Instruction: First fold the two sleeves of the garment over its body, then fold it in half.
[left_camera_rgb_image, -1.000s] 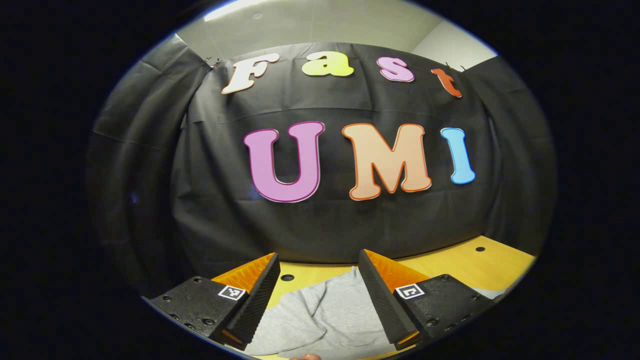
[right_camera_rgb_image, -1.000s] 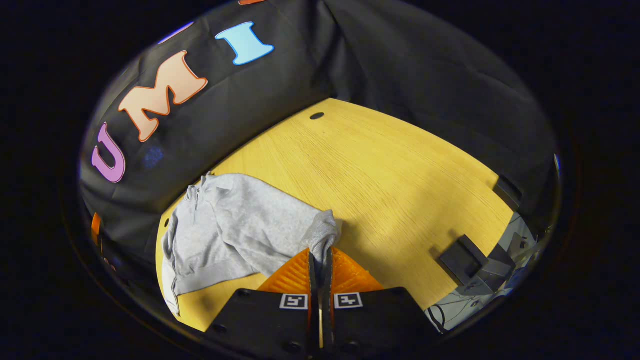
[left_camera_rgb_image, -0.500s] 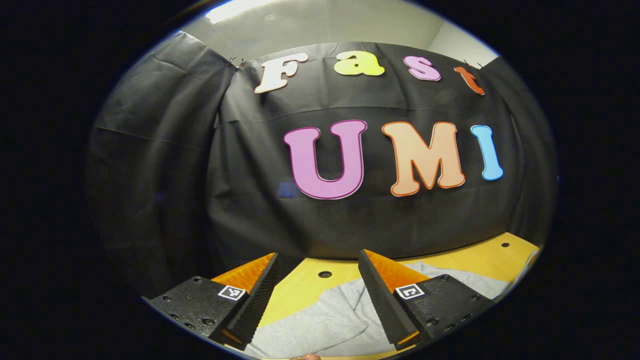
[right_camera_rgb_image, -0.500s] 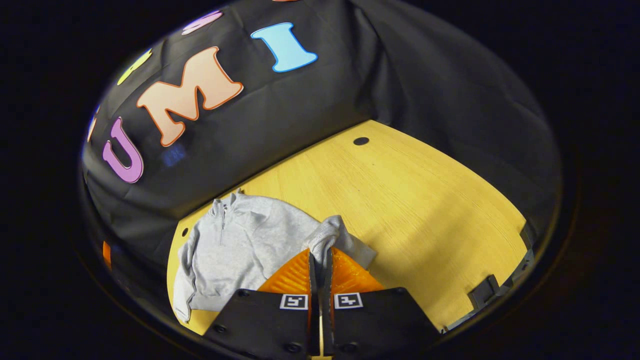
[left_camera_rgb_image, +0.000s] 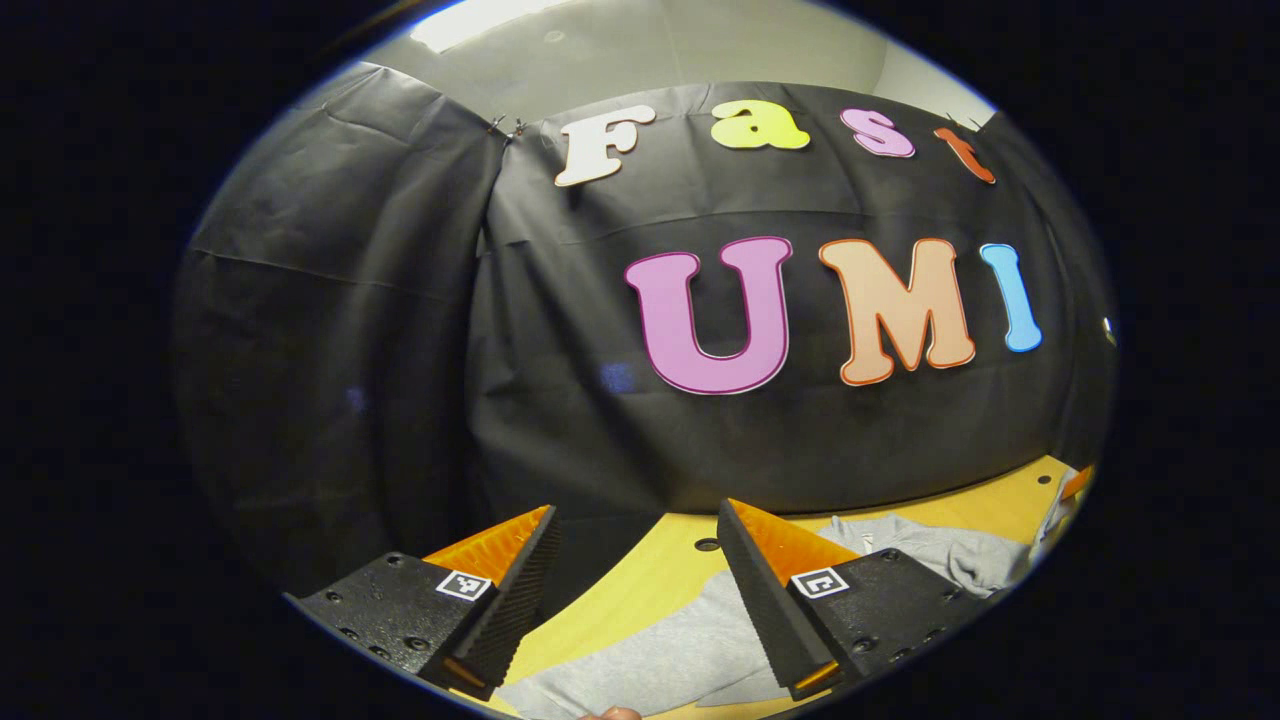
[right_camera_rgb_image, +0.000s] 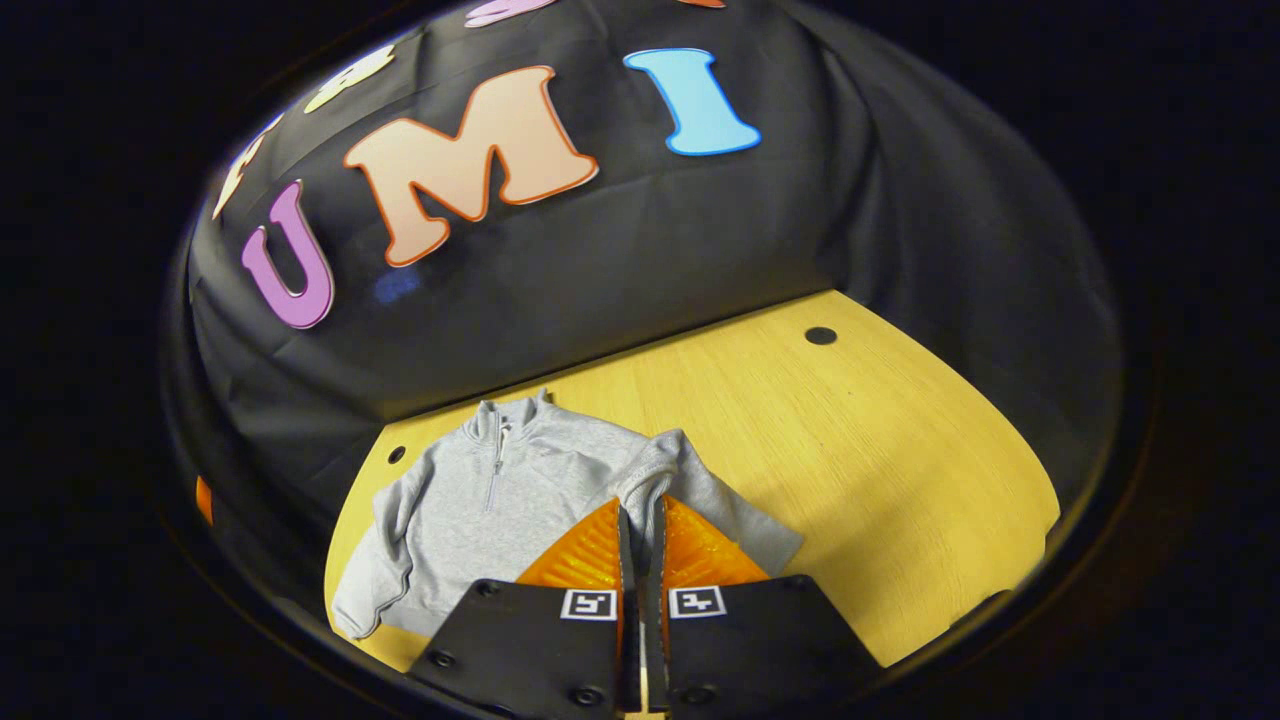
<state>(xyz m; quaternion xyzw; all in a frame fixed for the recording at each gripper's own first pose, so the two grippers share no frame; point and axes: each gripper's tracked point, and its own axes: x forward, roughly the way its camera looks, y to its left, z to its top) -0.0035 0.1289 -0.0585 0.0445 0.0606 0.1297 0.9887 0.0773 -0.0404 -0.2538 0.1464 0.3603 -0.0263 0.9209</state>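
While the wooden table (right_camera_rgb_image: 880, 440) stretches out toward the black cloth wall (right_camera_rgb_image: 620, 260), a grey zip-neck pullover (right_camera_rgb_image: 500, 490) lies on its near left part, collar toward the wall. One sleeve (right_camera_rgb_image: 665, 465) is lifted off the tabletop, pinched between the closed fingers of the right gripper (right_camera_rgb_image: 640, 520). Over at the pullover's (left_camera_rgb_image: 660, 655) other edge, the left gripper (left_camera_rgb_image: 635, 575) hovers with fingers spread wide, gripping nothing, grey fabric showing between them.
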